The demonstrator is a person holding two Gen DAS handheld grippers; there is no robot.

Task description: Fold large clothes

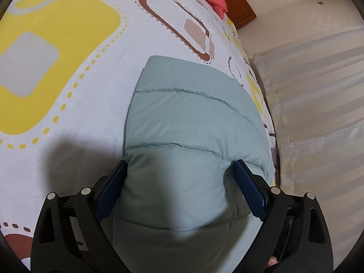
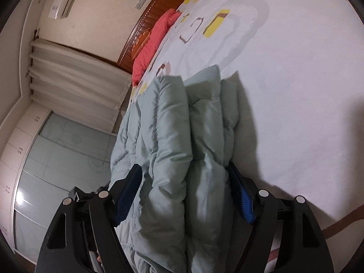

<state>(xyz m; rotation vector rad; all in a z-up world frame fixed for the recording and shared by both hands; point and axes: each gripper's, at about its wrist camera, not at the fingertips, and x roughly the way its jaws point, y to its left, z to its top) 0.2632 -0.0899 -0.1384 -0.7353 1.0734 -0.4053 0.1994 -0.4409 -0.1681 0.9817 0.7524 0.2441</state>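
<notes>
A pale green quilted puffer jacket [image 1: 188, 118] lies on the bed near its right edge. In the left wrist view my left gripper [image 1: 180, 166] has its blue-padded fingers [image 1: 113, 188] pressed on both sides of a thick padded fold of the jacket. In the right wrist view my right gripper [image 2: 184, 170] clamps a bunched stack of the jacket's layers [image 2: 182, 136] between its blue pads [image 2: 241, 195], held up off the sheet. The jacket fills the gap of both grippers.
The bed sheet [image 1: 68, 91] is white with yellow and brown shapes. A coral-red quilt [image 2: 152, 41] and a wooden headboard [image 2: 159, 4] are at the far end. Curtains [image 1: 318, 91] and a glass-door wardrobe [image 2: 56, 159] stand beside the bed edge.
</notes>
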